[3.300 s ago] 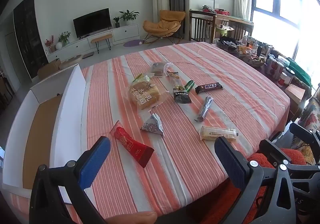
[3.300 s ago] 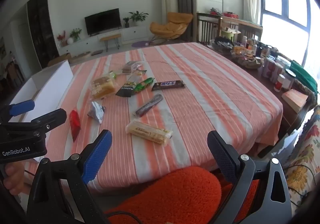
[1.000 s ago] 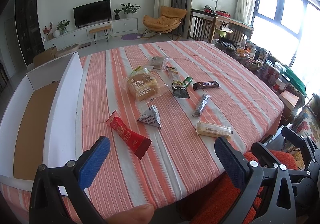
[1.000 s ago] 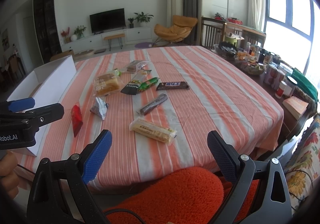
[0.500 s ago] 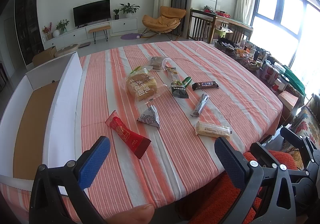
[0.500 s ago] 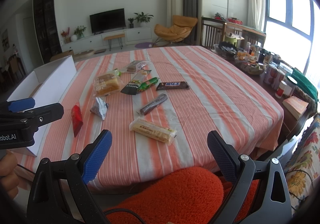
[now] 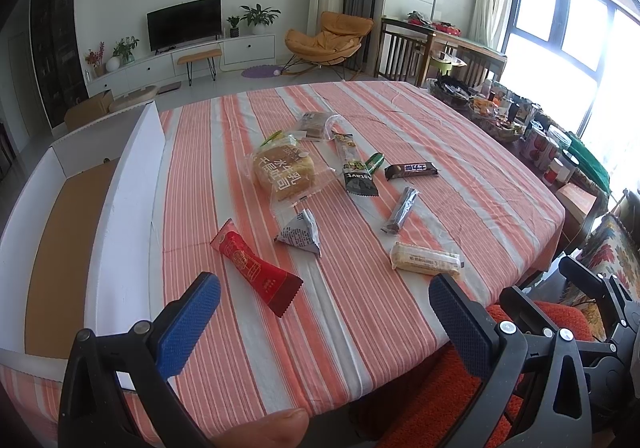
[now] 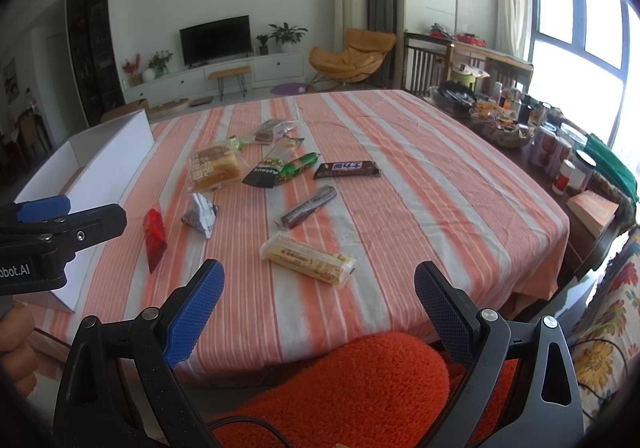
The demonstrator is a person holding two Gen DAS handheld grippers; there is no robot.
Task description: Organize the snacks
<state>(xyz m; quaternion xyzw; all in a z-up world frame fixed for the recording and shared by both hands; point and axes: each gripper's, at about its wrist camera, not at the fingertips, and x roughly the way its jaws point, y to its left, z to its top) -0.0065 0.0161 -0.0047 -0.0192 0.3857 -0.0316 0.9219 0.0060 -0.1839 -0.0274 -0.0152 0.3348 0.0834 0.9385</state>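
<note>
Several snacks lie on the striped tablecloth: a red packet (image 7: 256, 267), a grey triangular pack (image 7: 298, 233), a bread bag (image 7: 283, 172), a pale cracker bar (image 7: 425, 258), a dark stick (image 7: 401, 209) and a chocolate bar (image 7: 411, 170). A white open box (image 7: 120, 184) stands at the table's left. My left gripper (image 7: 324, 320) is open and empty above the near edge, short of the red packet. My right gripper (image 8: 316, 306) is open and empty, just short of the cracker bar (image 8: 306, 258).
An orange cushion (image 8: 360, 388) lies under my right gripper. Jars, cans and a snack basket (image 8: 504, 128) crowd the table's right edge. A book (image 8: 596, 208) lies on the side table. The left gripper's body (image 8: 48, 232) shows at the right wrist view's left.
Both grippers have stayed open and almost still over the last second. Since 3.3 s ago, both have risen and tilted slightly, so the table looks a little farther off.
</note>
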